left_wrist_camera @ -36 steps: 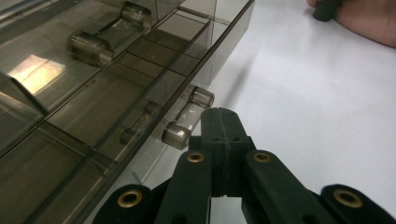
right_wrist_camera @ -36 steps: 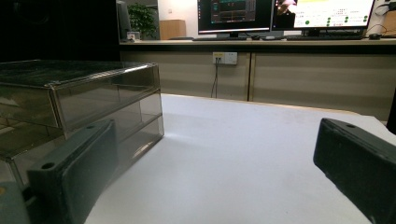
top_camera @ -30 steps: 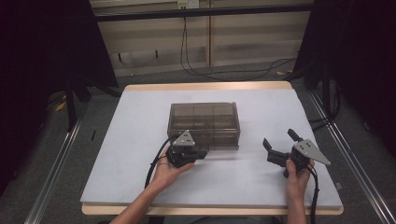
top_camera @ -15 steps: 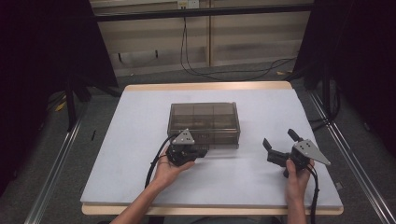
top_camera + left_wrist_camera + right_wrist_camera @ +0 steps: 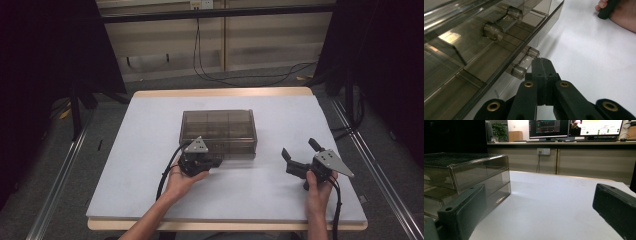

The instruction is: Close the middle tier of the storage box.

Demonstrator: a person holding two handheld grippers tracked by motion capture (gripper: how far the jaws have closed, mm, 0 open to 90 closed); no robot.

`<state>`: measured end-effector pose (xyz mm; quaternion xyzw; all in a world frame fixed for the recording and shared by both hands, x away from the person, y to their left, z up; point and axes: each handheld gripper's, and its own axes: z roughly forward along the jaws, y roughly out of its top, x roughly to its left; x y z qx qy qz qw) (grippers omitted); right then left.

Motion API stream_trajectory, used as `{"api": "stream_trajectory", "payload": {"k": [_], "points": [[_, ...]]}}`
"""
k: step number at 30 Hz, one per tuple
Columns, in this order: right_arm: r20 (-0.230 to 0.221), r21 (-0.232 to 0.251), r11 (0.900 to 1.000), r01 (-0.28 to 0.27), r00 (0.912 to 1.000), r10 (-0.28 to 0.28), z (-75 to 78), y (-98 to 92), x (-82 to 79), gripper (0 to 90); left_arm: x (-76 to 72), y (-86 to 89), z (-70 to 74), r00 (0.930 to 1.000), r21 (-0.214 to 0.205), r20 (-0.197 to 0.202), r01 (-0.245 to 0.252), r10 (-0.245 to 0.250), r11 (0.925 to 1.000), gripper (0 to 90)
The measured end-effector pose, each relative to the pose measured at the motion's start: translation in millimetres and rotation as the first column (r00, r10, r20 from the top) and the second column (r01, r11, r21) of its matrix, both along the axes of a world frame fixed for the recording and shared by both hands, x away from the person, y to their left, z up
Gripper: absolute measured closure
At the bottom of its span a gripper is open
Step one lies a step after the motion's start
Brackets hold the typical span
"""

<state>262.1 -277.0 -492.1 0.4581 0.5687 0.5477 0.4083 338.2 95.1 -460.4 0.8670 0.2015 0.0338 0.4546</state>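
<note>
A smoky see-through plastic drawer box sits in the middle of the white tabletop, with its long side running left to right. The left gripper is right at the box's front, low down. Its fingers are pressed tight together, and their tip is touching or almost touching the clear round handle bar of the bottom drawer. I cannot tell if they pinch it. The handle lies just ahead of them and a bit to the side. The right gripper waits well off to the right, fingers wide open and holding nothing. The left hand is much nearer.
</note>
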Motion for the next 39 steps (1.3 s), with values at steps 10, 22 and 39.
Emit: {"api": "stream_trajectory", "payload": {"k": [10,22,39], "points": [[0.000,0.000,1.0000,0.001,1.0000,-0.001,0.0,0.0,0.0,0.0,1.6,-2.1,-0.2,0.9999,-0.008,0.007,-0.013,0.013,0.9999,90.0],[0.000,0.000,1.0000,-0.002,1.0000,0.002,0.0,-0.1,0.2,0.0,2.7,-11.5,4.6,0.9999,-0.004,0.012,-0.009,0.009,0.9999,90.0],[0.003,-0.002,1.0000,-0.004,1.0000,0.004,-0.1,0.1,0.2,0.0,5.8,-11.8,3.6,0.9995,-0.009,0.024,-0.021,0.022,0.9997,90.0]]}}
